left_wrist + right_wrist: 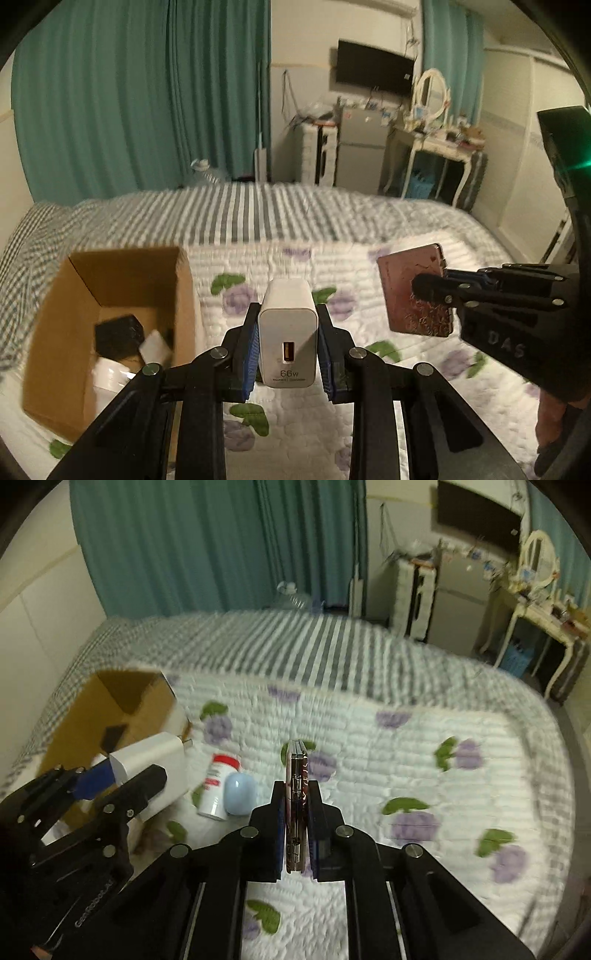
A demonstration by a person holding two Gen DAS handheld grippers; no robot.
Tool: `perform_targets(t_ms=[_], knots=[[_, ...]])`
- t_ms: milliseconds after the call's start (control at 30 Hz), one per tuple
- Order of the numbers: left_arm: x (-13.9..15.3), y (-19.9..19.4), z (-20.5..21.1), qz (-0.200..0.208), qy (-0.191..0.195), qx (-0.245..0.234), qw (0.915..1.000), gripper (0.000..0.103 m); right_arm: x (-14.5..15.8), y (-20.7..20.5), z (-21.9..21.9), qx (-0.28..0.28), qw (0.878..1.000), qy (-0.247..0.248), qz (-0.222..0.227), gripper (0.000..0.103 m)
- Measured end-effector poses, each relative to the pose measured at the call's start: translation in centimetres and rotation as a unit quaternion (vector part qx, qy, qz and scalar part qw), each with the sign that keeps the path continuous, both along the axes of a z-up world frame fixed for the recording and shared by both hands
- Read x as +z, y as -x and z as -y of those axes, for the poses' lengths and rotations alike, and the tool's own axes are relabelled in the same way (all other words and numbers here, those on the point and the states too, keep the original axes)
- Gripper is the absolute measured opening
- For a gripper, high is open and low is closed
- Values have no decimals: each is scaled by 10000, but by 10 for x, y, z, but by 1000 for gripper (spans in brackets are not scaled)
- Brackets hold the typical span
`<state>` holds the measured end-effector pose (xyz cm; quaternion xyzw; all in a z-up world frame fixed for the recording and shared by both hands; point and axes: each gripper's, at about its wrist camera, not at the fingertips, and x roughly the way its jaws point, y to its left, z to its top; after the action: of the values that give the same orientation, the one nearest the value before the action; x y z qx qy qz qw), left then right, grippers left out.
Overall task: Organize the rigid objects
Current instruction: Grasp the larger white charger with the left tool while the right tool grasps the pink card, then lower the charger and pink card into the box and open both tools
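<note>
Clamped between the blue-padded fingers of the left gripper [287, 347], a white 66W wall charger [287, 341] hangs above the flower-print quilt [369, 369], its USB port facing the camera. Landmark for the scene is the open cardboard box [74, 314] standing on the quilt: the charger is held just to its right, clear of the rim. Inside the box lie a black object [118, 334], a small white block [155, 347] and another white item [109, 373] near the front wall; what they are cannot be told.

Farther right of the box, the right gripper [297, 812] is closed edge-on around a thin, reddish patterned case [296, 805] with a small hinge, lifted off the bedding. Between that case and the box, on the quilt, a white bottle with a red cap [218, 786] lies on its side, touching a pale blue rounded object [240, 794].

Beyond the box, a grey-striped blanket [258, 214] covers the far half of the bed, with teal curtains [129, 92] behind.
</note>
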<state>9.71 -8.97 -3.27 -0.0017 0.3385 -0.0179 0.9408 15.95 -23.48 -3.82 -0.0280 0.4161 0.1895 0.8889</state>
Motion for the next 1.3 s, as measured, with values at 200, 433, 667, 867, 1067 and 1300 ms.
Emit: perform_targets(t_ms=[200,433,667,867,1067,1300], knots=[[67,34,-30,550,94,-146,9983,27,82,36,-18,-95,9981,126,597,10],[108,51,-84,721,76,-351,9967,27,143,65,-80,254,9943,-173,1020,10],[92,48,-145,621,-78,15,9980,27,136,64,-155,698,9926,-319,944,10],[41,23,-180,201,-119,313,9992,27,84,42,-208,917,9945,-99,504,10],[-3,5,-196,-120,-106,278,9995,28,31,15,-233,933,9953,242,126,10],[-31,-9,-209,-305,-75,268,9991,28,-8,-10,-253,950,9927,736,28,10]])
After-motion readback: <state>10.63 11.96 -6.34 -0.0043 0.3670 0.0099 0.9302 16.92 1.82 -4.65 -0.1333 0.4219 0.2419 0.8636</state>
